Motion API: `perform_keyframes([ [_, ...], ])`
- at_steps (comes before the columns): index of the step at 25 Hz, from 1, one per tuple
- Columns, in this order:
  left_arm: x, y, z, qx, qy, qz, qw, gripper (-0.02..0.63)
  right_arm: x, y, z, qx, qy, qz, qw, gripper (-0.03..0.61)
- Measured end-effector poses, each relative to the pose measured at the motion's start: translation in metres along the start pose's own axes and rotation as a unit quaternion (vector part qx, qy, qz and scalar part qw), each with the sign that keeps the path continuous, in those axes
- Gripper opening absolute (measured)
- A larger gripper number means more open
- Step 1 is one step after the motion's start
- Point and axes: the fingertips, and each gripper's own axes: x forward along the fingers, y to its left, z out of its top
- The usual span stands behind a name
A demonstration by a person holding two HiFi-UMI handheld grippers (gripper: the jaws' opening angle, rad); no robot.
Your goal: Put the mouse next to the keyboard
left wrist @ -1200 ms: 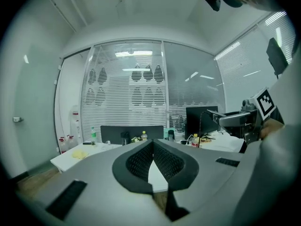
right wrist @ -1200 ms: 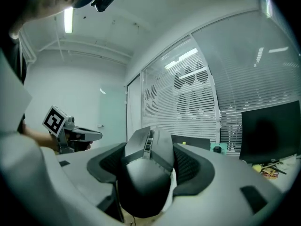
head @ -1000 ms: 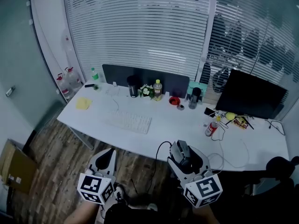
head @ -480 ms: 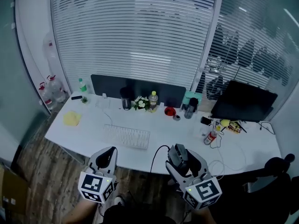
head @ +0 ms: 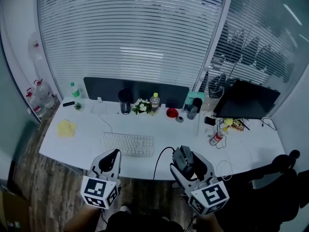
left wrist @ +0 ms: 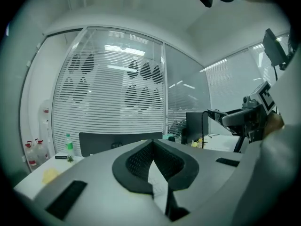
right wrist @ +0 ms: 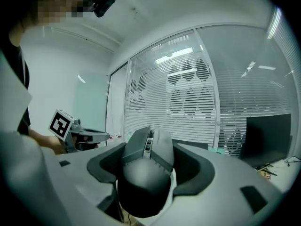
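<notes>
**Head view.** The dark grey corded computer mouse [head: 183,158] sits clamped in the right hand-held gripper [head: 189,161]. It is held above the front edge of the white tabletop [head: 82,144], to the right of the white flat keyboard [head: 128,143] and apart from it. Its thin black cable [head: 158,161] loops off to the left, between mouse and keyboard. The left hand-held gripper [head: 110,160] hangs by the same front edge, just below the keyboard.

The main risk, as I judge it, is that cable. It could catch on the tabletop's edge or sweep under the keyboard as the mouse goes down, tugging the mouse askew. Setting it down this close to the edge could also let it tip off.

**Left gripper view.** The left hand-held gripper [left wrist: 153,142] has its jaws together at the tips, with nothing between them. If it drifts forward it could nudge the keyboard.

**Right gripper view.** The right hand-held gripper [right wrist: 155,147] grips the mouse [right wrist: 146,173] by its flanks, and the jaws stand wide to take its width. The shell is smooth, angular and humped, with a wheel and small buttons along a centre slot. Its curved sides give the pads little flat to press on, so a jolt might let it slide.
</notes>
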Motion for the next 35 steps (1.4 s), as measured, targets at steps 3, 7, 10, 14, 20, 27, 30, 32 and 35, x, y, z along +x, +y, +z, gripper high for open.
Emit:
perform_keyframes([
  [3, 0.007, 0.012, -0.005, -0.002, -0.001, -0.015, 0.9999, 0.028, 0.012, 0.006, -0.001, -0.002, 0.001, -0.011, 1.0, 0.304],
  [7, 0.012, 0.023, -0.006, -0.004, -0.001, -0.035, 0.9994, 0.028, 0.023, 0.013, 0.0, 0.001, 0.003, -0.027, 1.0, 0.304],
  [10, 0.014, 0.03, -0.009, -0.007, 0.001, -0.041, 0.9991, 0.028, 0.028, 0.017, 0.003, 0.004, 0.005, -0.039, 0.999, 0.304],
  [14, 0.017, 0.034, -0.017, -0.012, 0.006, -0.055, 0.9984, 0.028, 0.035, 0.015, 0.002, 0.009, 0.004, -0.05, 0.999, 0.304],
  [20, 0.036, 0.034, -0.022, -0.013, 0.017, -0.03, 0.9993, 0.028, 0.062, -0.022, -0.008, 0.017, 0.01, -0.042, 0.999, 0.304],
  [27, 0.056, 0.028, -0.027, -0.008, 0.021, 0.026, 0.9994, 0.028, 0.108, -0.083, -0.049, 0.032, 0.046, -0.033, 0.998, 0.304],
  [30, 0.066, 0.026, -0.027, -0.01, 0.022, 0.043, 0.9988, 0.028, 0.129, -0.103, -0.065, 0.029, 0.06, -0.024, 0.997, 0.304],
  [32, 0.069, 0.024, -0.027, -0.006, 0.022, 0.051, 0.9984, 0.028, 0.143, -0.116, -0.08, 0.038, 0.071, -0.019, 0.997, 0.304],
  [35, 0.072, 0.023, -0.029, -0.008, 0.026, 0.066, 0.9974, 0.028, 0.161, -0.134, -0.101, 0.063, 0.083, -0.014, 0.994, 0.304],
])
